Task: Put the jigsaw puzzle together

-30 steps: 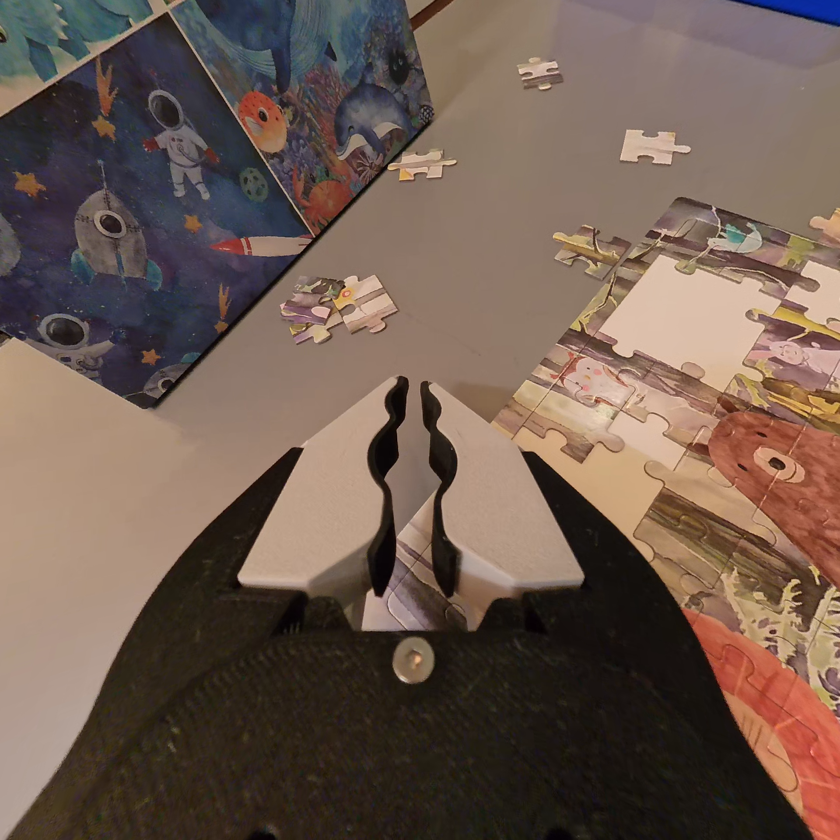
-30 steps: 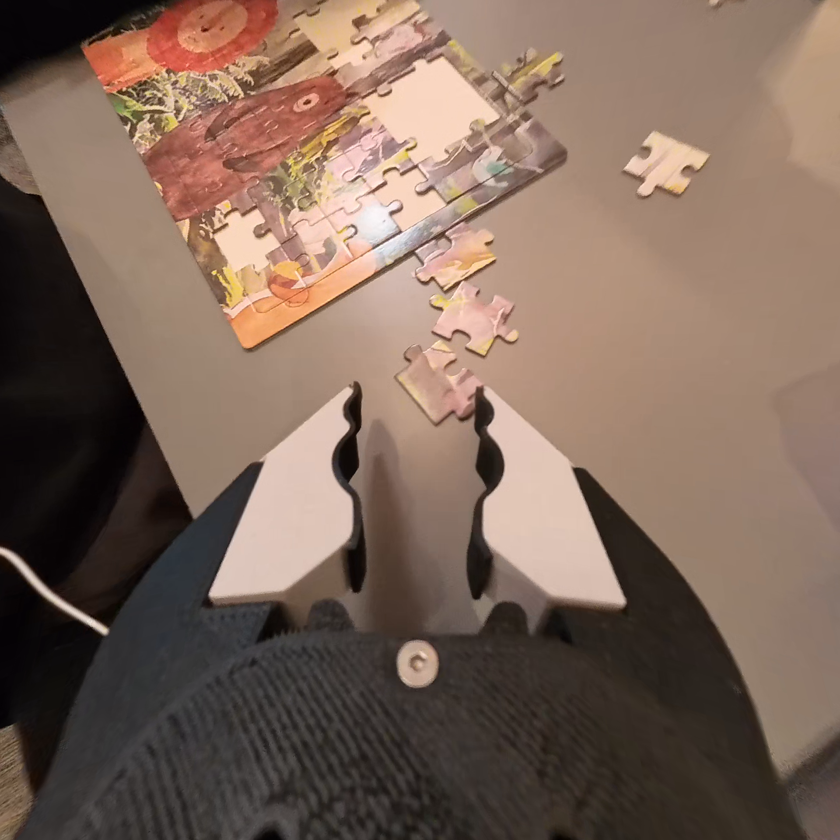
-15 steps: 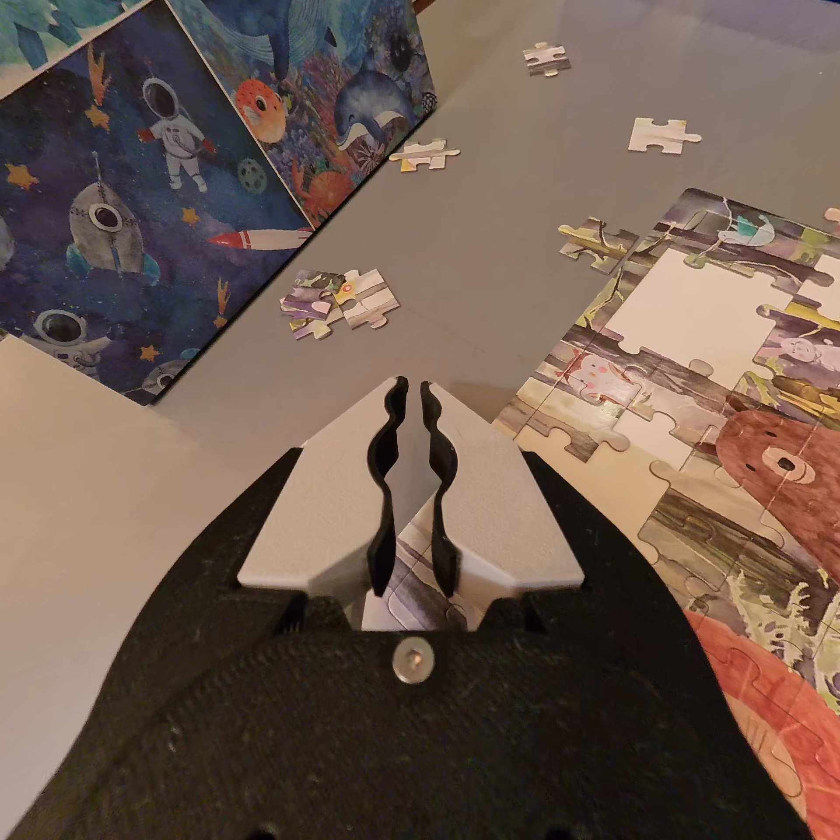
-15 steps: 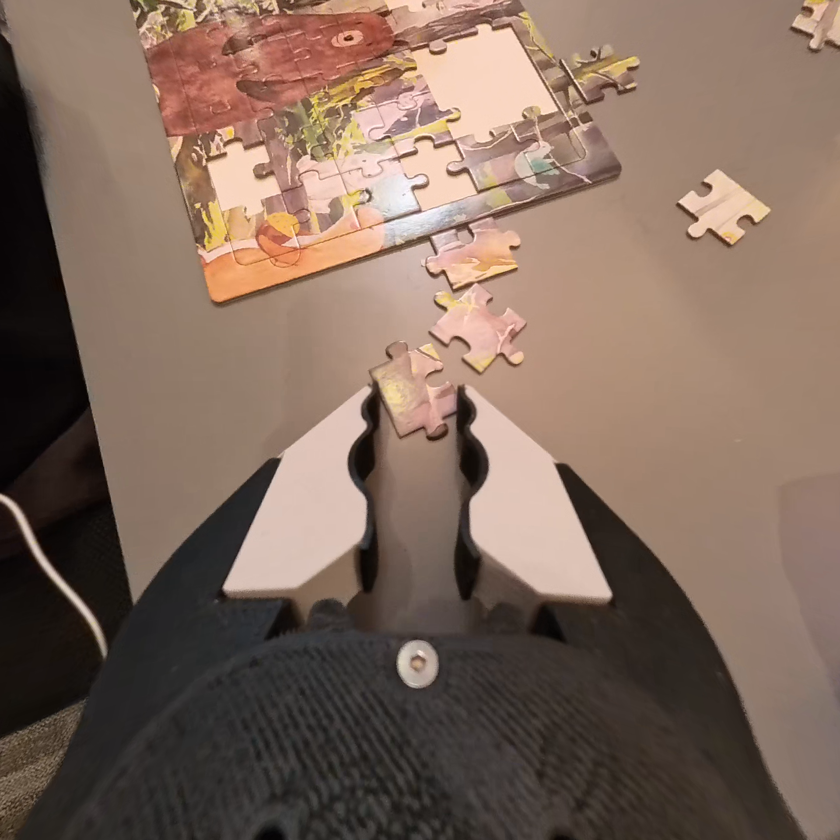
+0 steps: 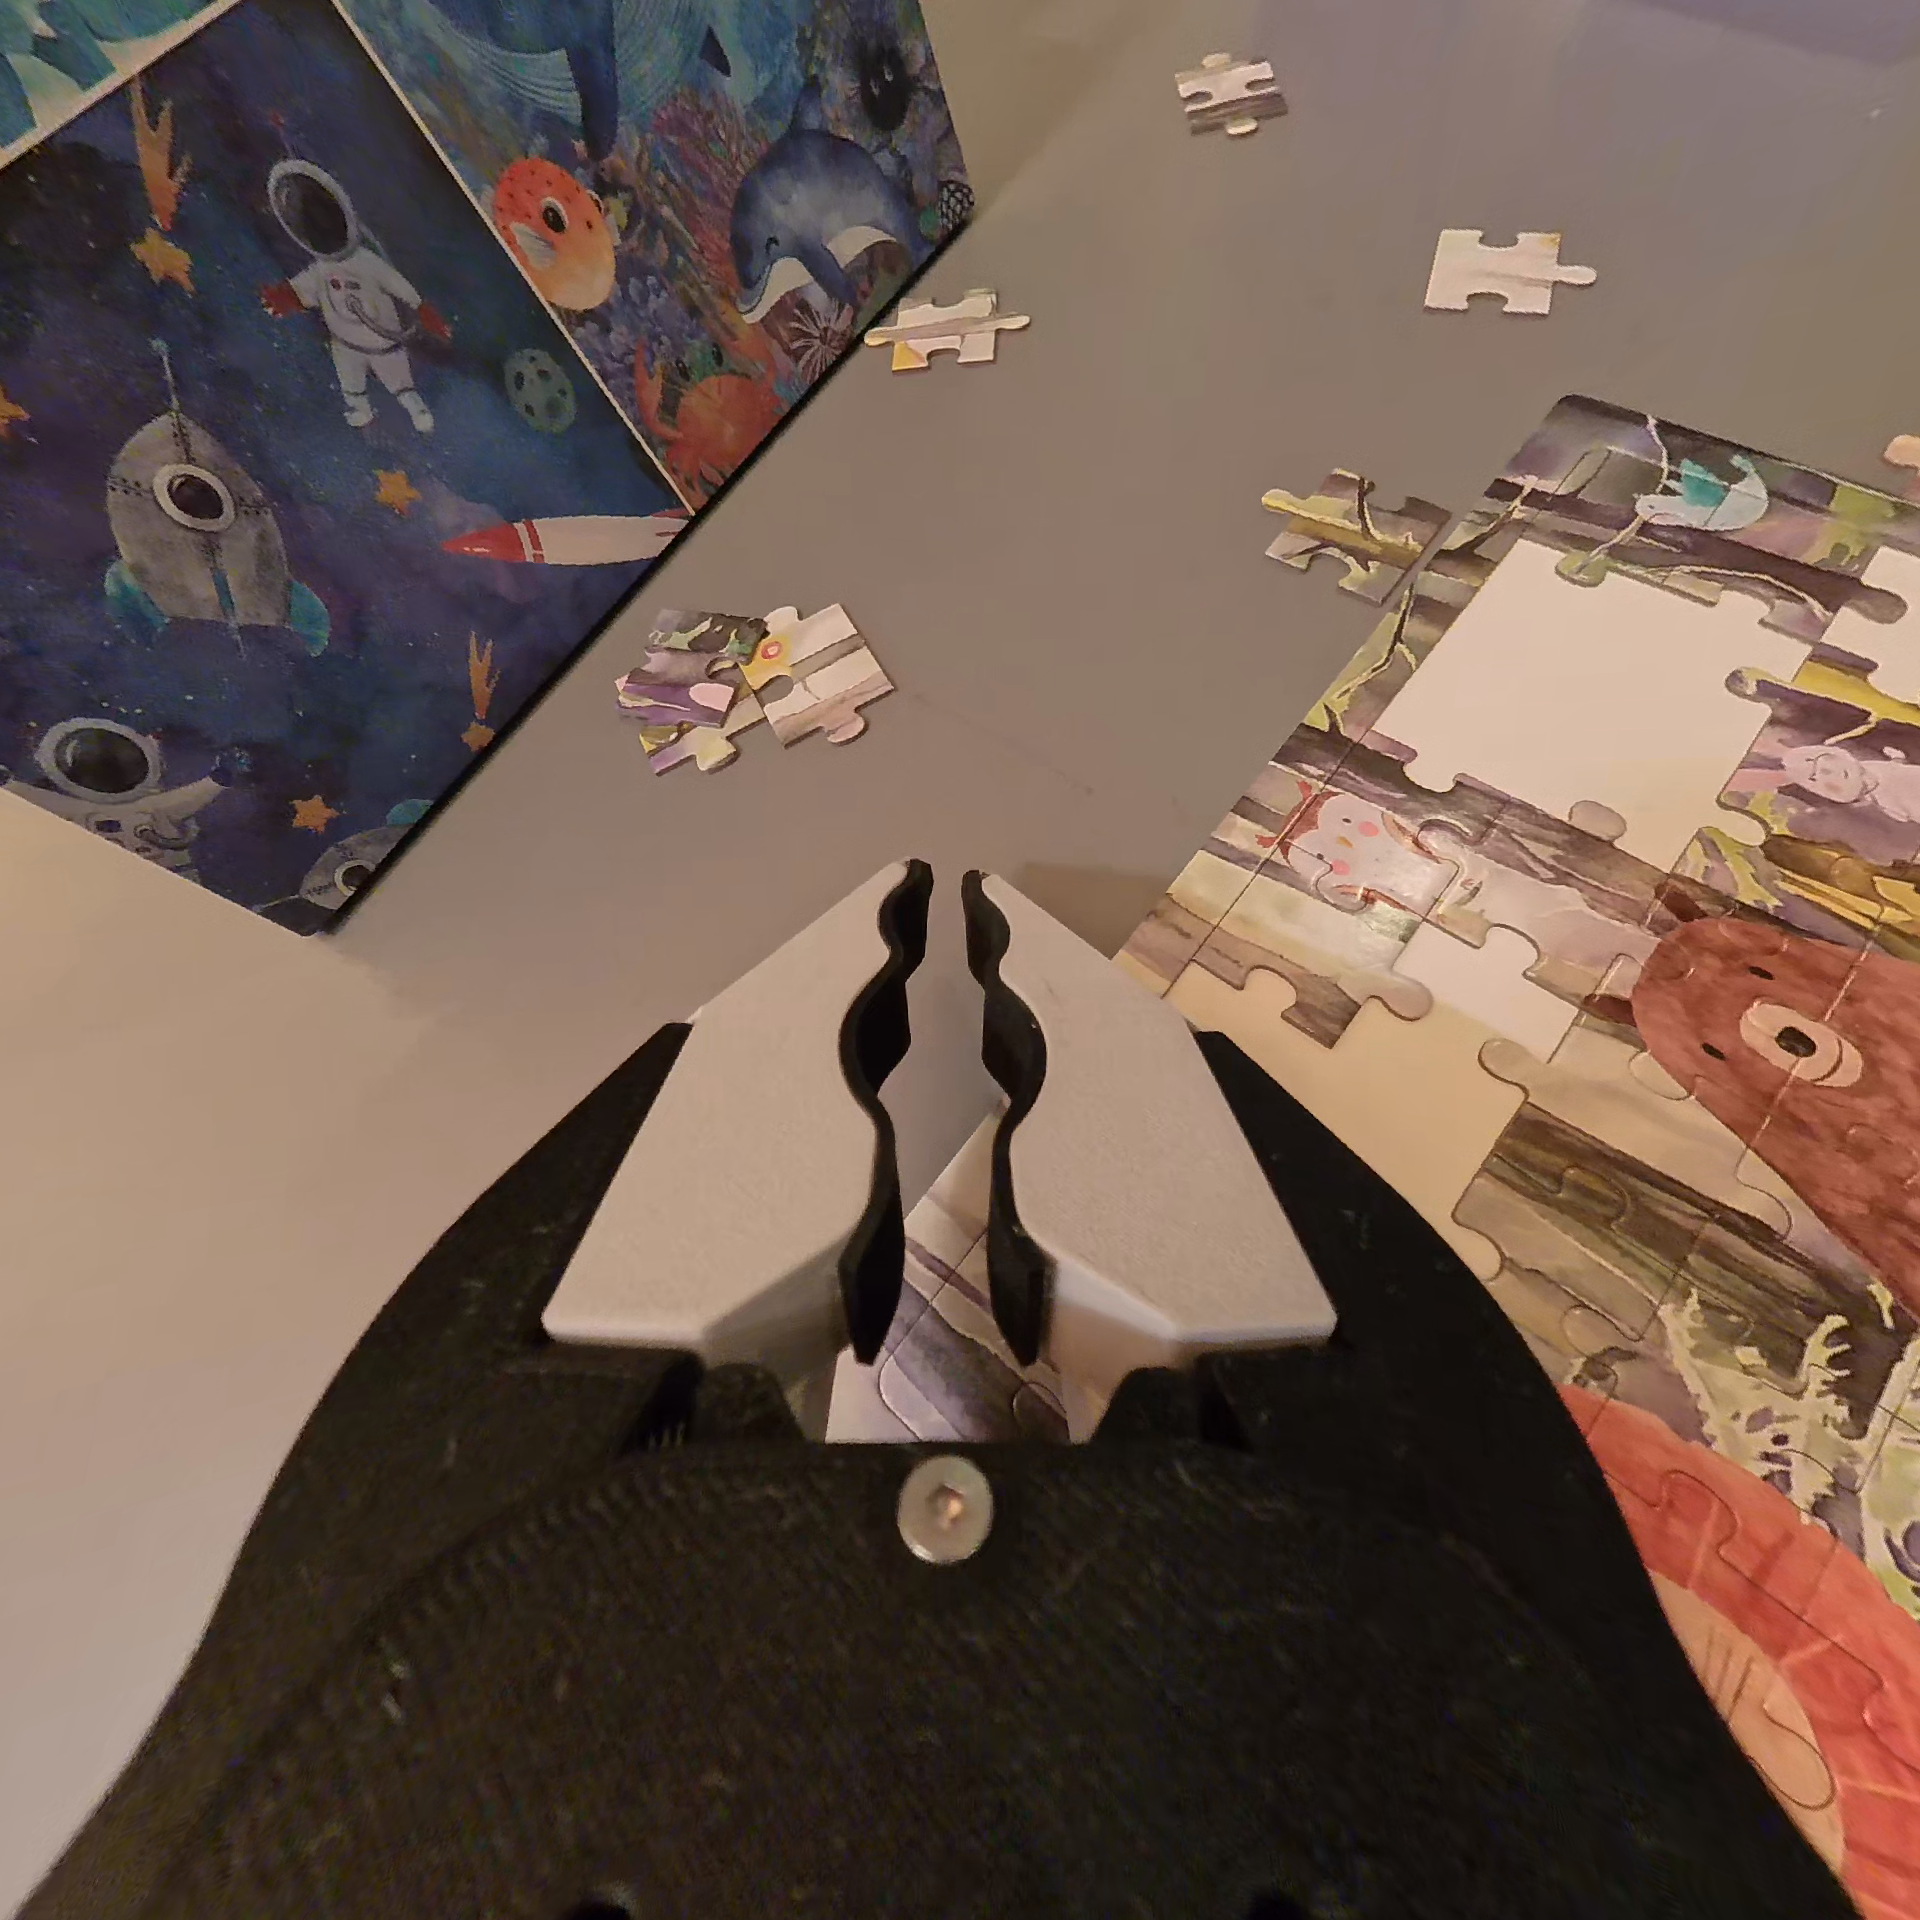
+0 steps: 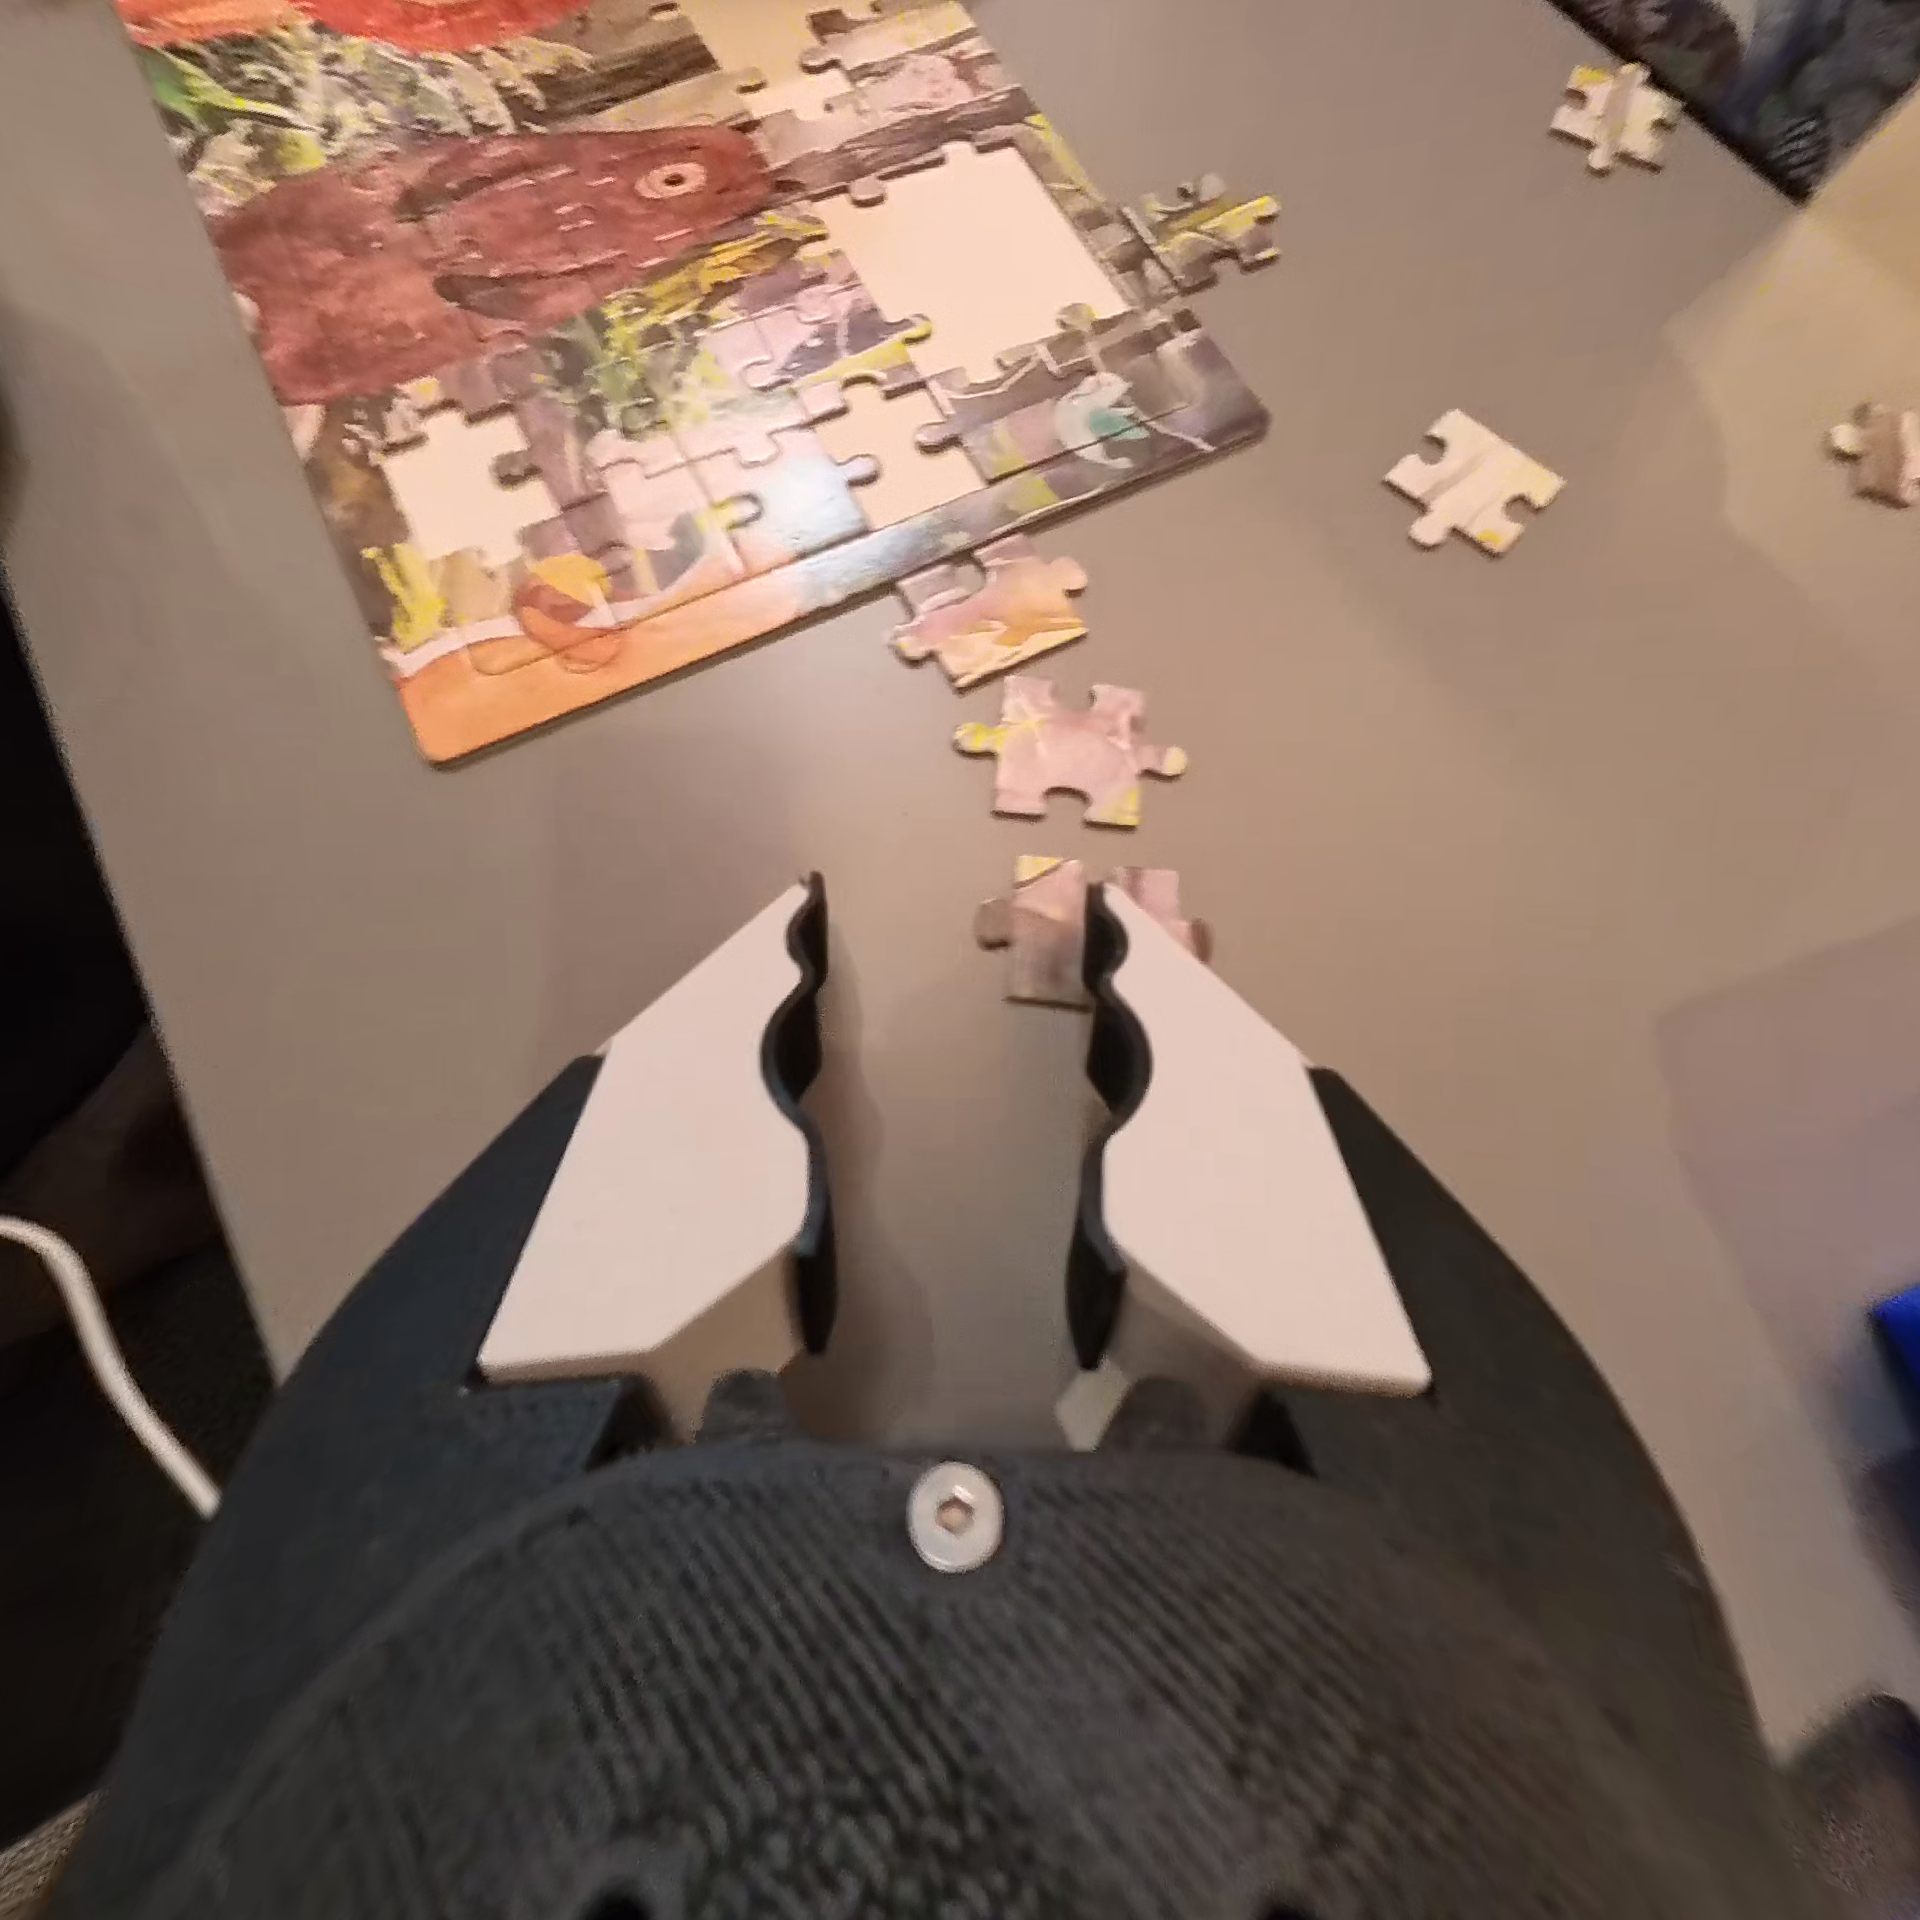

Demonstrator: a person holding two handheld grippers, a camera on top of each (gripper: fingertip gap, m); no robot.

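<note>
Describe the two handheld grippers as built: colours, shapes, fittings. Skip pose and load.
Both match. The left gripper and right gripper each have a black, rough-textured, layered-looking body that fans out wide toward the camera, with one silver screw and washer at the centre. Each carries two pale grey wedge-shaped fingers lined inside with black wavy-edged pads. A white cable shows beside the right one; where it leads is unseen.

Dim, warm indoor light; the left wrist view is sharp, the right wrist view motion-blurred, with wide-angle bending at edges and soft shadows on the surface [image 6: 1455, 831]
</note>
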